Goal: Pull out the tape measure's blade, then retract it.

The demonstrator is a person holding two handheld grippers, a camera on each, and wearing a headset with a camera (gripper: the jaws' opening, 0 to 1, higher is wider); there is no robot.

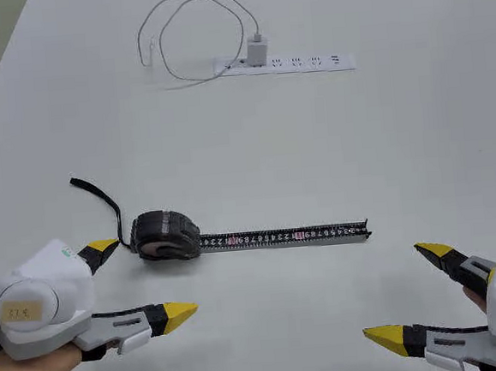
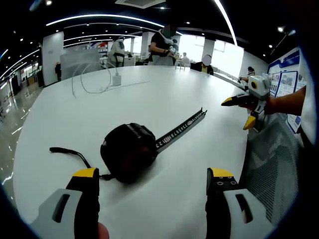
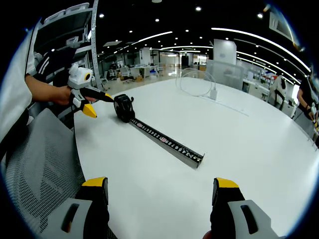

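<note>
A black tape measure lies on the white table, its dark blade pulled out to the right and lying flat, with a black wrist strap trailing to the upper left. My left gripper is open just left of and below the case, not touching it; in the left gripper view the tape measure sits a little ahead between the yellow tips. My right gripper is open below and right of the blade's end hook. In the right gripper view the blade runs toward the case.
A white power strip with a charger and looped white cable lies at the far side of the table. A grey mesh chair stands at the near table edge. People stand far off across the hall.
</note>
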